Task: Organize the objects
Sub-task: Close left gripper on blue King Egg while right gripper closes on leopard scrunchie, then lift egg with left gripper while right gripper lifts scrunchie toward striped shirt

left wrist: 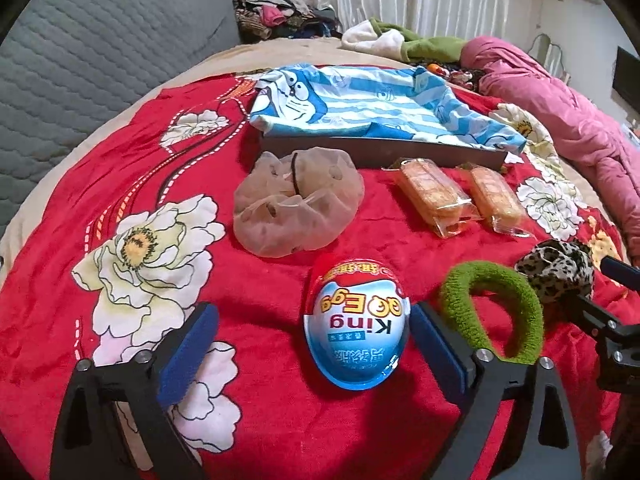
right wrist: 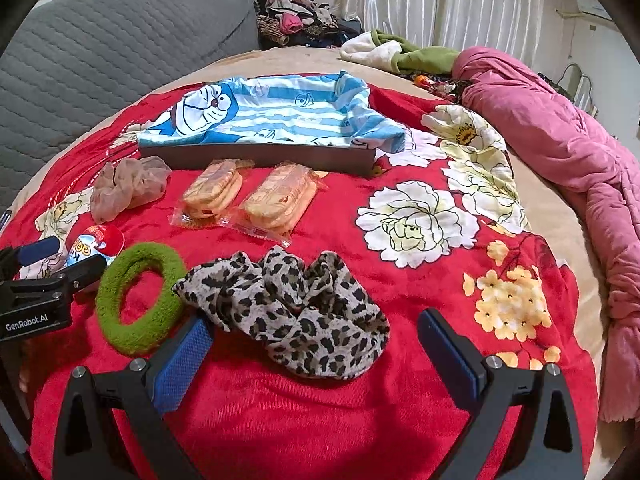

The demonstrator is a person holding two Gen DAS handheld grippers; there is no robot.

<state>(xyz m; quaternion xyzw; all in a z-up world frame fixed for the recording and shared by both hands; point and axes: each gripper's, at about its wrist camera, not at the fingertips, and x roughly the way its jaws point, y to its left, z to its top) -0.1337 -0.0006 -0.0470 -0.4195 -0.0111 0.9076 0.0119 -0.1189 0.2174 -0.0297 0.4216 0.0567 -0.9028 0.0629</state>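
Note:
A blue-and-white toy egg point(left wrist: 356, 332) with a red top lies on the red flowered blanket point(left wrist: 260, 280), between the fingers of my left gripper point(left wrist: 314, 314). That gripper is open: the right pad point(left wrist: 434, 348) is close to the egg, the left pad point(left wrist: 188, 352) well clear. A green scrunchie point(left wrist: 460, 292) lies right of the egg. My right gripper point(right wrist: 316, 324) stands open around a leopard-print scrunchie point(right wrist: 296, 312), its pads not pressing on it. A beige scrunchie point(right wrist: 128, 188) and two biscuit packets point(right wrist: 212, 196) point(right wrist: 276, 200) lie further back.
Behind them a dark shallow box point(right wrist: 256, 158) holds a blue striped cartoon cloth point(right wrist: 272, 112). A pink quilt point(right wrist: 560, 140) runs along the right. A grey quilted cushion point(right wrist: 100, 40) is at the left, a heap of clothes point(right wrist: 300, 16) at the back.

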